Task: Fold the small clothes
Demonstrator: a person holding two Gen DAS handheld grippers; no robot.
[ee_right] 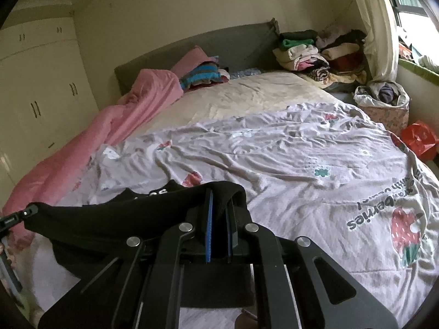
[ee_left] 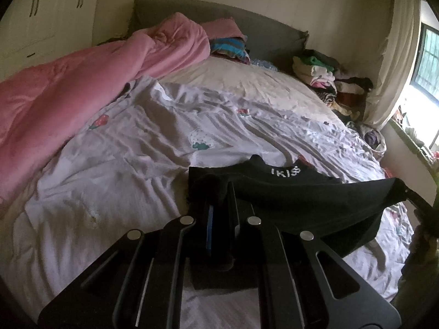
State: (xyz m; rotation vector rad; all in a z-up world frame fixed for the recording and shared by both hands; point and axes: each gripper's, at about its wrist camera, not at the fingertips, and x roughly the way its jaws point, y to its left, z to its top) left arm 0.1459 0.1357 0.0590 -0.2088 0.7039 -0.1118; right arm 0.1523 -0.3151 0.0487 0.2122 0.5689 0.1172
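A small black garment [ee_left: 301,194] with white lettering hangs stretched between my two grippers, just above the white strawberry-print sheet [ee_left: 123,164]. My left gripper [ee_left: 219,192] is shut on its left corner. My right gripper [ee_right: 219,200] is shut on its right corner, with black cloth [ee_right: 123,219] draped over the fingers. The right gripper's tip also shows at the right edge of the left wrist view [ee_left: 411,192]. The left gripper's tip shows at the left edge of the right wrist view [ee_right: 24,215].
A pink duvet [ee_left: 68,87] lies along the bed's left side. Folded clothes [ee_right: 315,52] are piled at the headboard's right. A basket of clothes [ee_right: 384,104] and a red bag [ee_right: 419,139] stand beside the bed. A wardrobe [ee_right: 35,96] stands on the left and a window on the right.
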